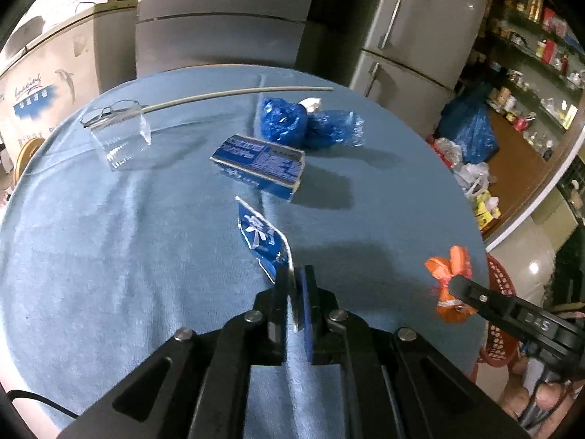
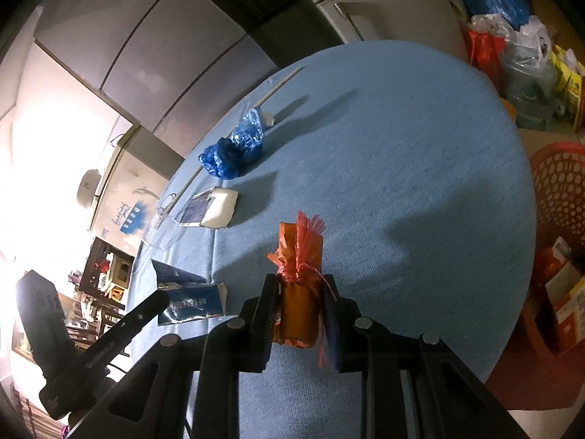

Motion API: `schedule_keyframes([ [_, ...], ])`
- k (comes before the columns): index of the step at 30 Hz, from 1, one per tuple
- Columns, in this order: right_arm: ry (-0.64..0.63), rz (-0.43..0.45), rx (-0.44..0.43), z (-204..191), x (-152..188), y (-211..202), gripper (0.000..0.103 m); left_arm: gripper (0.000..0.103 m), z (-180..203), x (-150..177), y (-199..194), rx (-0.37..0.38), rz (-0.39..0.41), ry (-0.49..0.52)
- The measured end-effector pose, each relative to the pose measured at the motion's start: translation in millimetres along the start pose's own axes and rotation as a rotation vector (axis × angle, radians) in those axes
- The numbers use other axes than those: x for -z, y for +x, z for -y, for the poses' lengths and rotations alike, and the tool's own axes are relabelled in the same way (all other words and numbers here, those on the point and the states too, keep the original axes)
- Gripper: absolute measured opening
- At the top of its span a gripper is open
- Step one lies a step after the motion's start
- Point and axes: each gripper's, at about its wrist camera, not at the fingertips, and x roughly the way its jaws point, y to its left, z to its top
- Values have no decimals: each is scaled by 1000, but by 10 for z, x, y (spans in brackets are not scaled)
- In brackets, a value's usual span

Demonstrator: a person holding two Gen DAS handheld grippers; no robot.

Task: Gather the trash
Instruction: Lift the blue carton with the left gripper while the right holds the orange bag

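We note left gripper [image 1: 295, 281] closed on edge of blue foil wrapper [image 1: 261, 241], wrapper lifted above blue tablecloth [image 1: 109, 237]. Right gripper [image 2: 299, 292] clamped around orange wrapped packet [image 2: 298, 292], jaws partway closed by packet width, packet upright, red fringe on top. We log still on cloth: blue carton [image 1: 261, 166] lying flat mid-table, crumpled blue plastic [image 1: 307, 124] just behind it, clear plastic box [image 1: 120, 139] with spectacles [image 1: 117, 108] on top, thin white rod [image 1: 237, 92] near far edge. Red perforated basket [image 2: 559, 190] stands beside table, on right gripper's side.
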Motion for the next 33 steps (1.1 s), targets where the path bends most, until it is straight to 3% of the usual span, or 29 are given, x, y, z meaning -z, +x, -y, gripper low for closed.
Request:
schedule_keyframes([
  [2,3,2,1,9,4,-2,25,66,-18,0,62,-10,-11,-8],
  [3,6,3,1,15,3,0,25,71,-21,-1,78,-25,-2,-11],
  [7,6,3,3,24,8,-7,25,72,-4,-57,185,-39,12,-12],
  [9,6,5,2,22,4,-12,25,59,-28,-70,314,-53,-29,-24],
  [10,6,6,3,19,1,-13,25,27,-42,-77,366,-54,-45,-30],
  [14,11,6,7,43,-8,-8,25,11,-168,-120,356,4,-35,-79],
  [17,13,5,6,46,-3,-1,25,4,-180,-138,282,21,-22,-73],
  [26,6,13,2,25,-5,-31,25,0,-181,-136,49,70,23,-82],
  [30,15,13,-6,37,-2,-49,25,0,-203,-151,78,-6,-4,-67],
  [31,15,14,-7,38,-3,-52,25,9,-217,-146,98,-27,-13,-67],
  [32,14,13,-8,37,0,-52,25,37,-236,-133,116,-52,-29,-66],
  [33,14,10,-9,37,3,-44,25,57,-239,-118,133,-81,-41,-65],
])
